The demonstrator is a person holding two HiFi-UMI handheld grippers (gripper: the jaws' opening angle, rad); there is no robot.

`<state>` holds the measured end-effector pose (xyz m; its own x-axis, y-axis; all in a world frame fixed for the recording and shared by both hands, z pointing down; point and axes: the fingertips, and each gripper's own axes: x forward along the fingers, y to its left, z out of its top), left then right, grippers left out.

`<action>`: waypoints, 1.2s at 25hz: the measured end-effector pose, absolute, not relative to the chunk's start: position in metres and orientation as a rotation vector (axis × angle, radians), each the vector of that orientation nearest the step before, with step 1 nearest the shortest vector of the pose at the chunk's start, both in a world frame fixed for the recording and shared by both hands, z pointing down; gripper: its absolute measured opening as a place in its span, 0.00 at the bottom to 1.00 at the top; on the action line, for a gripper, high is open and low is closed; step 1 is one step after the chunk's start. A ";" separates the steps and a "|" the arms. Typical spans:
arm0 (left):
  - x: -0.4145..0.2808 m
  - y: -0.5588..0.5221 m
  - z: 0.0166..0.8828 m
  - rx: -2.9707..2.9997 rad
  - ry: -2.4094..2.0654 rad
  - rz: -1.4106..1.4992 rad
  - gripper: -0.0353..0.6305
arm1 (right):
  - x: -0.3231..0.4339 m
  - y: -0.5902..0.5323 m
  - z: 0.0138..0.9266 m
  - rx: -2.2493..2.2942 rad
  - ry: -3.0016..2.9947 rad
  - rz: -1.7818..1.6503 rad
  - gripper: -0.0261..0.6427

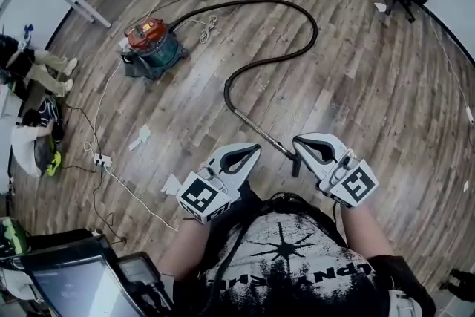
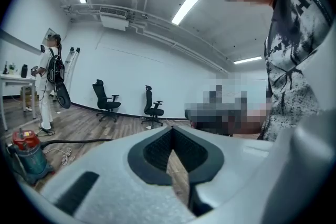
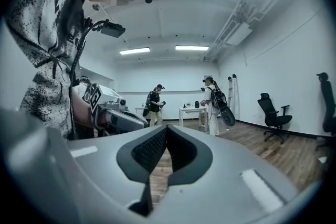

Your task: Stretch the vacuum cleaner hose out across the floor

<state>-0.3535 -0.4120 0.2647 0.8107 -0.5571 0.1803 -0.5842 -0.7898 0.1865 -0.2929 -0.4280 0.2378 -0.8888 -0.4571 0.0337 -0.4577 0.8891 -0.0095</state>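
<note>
Vacuum cleaner hose [image 1: 316,32]: curved across wooden floor [image 1: 386,108] from far-left canister [image 1: 152,44] to near centre; left gripper [image 1: 256,149] and right gripper [image 1: 298,141], jaws pressed together, holding nothing.

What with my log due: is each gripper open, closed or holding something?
White left gripper: closed, holding nothing.
White right gripper: closed, holding nothing.

A short-sleeved black-and-white speckled T-shirt [image 1: 297,263] with a black starburst print is worn, and a thin black cable [image 3: 74,68] is run down it. The light grey left gripper [image 1: 257,148] and right gripper [image 1: 297,139] are lined with black pads [image 2: 157,152]; a black-and-white marker cube [image 1: 202,197] is mounted on each.
</note>
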 end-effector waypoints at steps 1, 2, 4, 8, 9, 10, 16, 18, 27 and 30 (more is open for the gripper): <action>-0.362 -0.425 0.267 2.767 -0.864 0.173 0.05 | -0.300 -0.438 0.243 0.751 -2.993 0.047 0.05; -0.371 -0.439 0.268 2.774 -0.840 0.180 0.05 | -0.308 -0.450 0.243 0.772 -2.975 0.053 0.05; -0.389 -0.468 0.268 2.792 -0.792 0.201 0.05 | -0.326 -0.478 0.239 0.819 -2.966 0.030 0.05; -0.413 -0.511 0.271 2.816 -0.728 0.255 0.05 | -0.349 -0.518 0.230 0.887 -2.929 -0.053 0.05; -0.415 -0.517 0.274 2.815 -0.723 0.271 0.05 | -0.351 -0.525 0.234 0.902 -2.915 -0.072 0.05; -0.416 -0.521 0.278 2.811 -0.719 0.284 0.05 | -0.352 -0.532 0.239 0.918 -2.903 -0.077 0.05; -0.401 -0.541 0.295 2.758 -0.725 0.265 0.05 | -0.345 -0.551 0.294 0.834 -2.785 0.101 0.20; -0.399 -0.550 0.313 2.745 -0.751 0.234 0.05 | -0.338 -0.559 0.349 0.768 -2.669 0.173 0.29; -0.403 -0.572 0.513 2.674 -0.884 0.174 0.05 | -0.305 -0.594 0.704 0.725 -2.286 0.378 0.40; -0.404 -0.586 0.577 2.666 -0.929 0.108 0.05 | -0.308 -0.597 0.828 0.672 -2.225 0.426 0.41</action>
